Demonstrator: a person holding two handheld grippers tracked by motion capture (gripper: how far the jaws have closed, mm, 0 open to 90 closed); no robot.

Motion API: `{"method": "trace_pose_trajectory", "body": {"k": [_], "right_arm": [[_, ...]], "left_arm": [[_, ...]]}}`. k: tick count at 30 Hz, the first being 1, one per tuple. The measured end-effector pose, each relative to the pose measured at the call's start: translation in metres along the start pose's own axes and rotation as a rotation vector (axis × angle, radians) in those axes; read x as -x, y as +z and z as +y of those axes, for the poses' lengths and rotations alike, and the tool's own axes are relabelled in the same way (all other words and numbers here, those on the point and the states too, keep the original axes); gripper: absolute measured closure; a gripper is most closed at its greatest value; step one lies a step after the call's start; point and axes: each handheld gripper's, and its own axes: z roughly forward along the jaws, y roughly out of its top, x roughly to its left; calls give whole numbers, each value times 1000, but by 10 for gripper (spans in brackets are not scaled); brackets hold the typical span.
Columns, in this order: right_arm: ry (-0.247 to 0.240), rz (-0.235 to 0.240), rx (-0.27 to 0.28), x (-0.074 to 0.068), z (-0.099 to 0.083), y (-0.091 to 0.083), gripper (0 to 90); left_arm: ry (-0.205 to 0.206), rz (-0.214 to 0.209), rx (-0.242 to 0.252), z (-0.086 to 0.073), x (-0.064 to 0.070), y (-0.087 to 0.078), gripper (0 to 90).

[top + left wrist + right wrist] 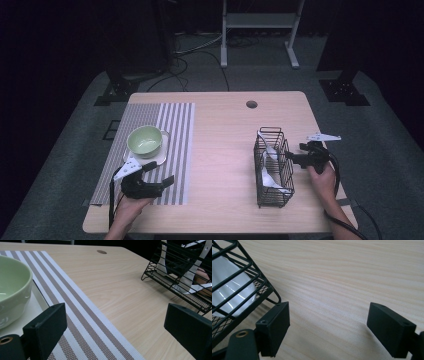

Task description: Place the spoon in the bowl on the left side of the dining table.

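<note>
Left gripper (159,175) hovering spread near green bowl (145,140) | right gripper (291,157) spread, nearing wire rack (272,190) | likely next: reaching in for white dish (270,177)

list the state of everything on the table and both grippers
green bowl: upright, empty, sitting on a white plate
striped placemat: flat under the plate
black wire basket: upright, holding white utensils
left gripper: jaws open, holding nothing, over the placemat near the bowl
right gripper: jaws open, holding nothing, beside the basket
</note>
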Motion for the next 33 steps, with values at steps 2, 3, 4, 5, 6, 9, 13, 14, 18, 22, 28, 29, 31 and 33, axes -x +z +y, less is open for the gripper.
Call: {"method": "trace_pose_trajectory", "body": {"k": [2,3,4,5,6,9,13,14,18,22,28,29,31,33], "right_arm": [[-3,4,4,0,0,0,174],[-3,5,5,0,0,0,173],[-3,5,5,0,0,0,173],[-5,4,6,0,0,0,173],[-5,4,6,0,0,0,173],[-7,1,5,-1,0,0,174],[-3,1,5,0,0,0,173],[-3,1,5,0,0,0,173],[-2,0,4,0,0,0,173],[-5,-1,1,-1,0,0,173],[-6,-2,0,-1,0,0,173],[-7,-2,0,-1,0,0,173],[-8,-3,0,-1,0,0,173],[-10,-3,-1,-1,0,0,173]], "left_arm": [[-2,-5,-3,0,1,2,35],[-2,-5,-3,0,1,2,34],[9,-9,-8,0,4,3,27],[13,-8,-11,0,5,3,25],[13,-8,-11,0,5,3,26],[20,-7,-10,2,8,2,26],[22,-18,-16,5,10,5,26],[22,-18,-16,5,10,5,26],[28,-37,-30,9,13,10,26],[39,-53,-25,14,18,13,26],[47,-77,-40,16,25,19,26],[47,-77,-39,16,25,20,26],[47,-81,-40,16,26,22,26],[47,-86,-40,17,28,24,25]]}}
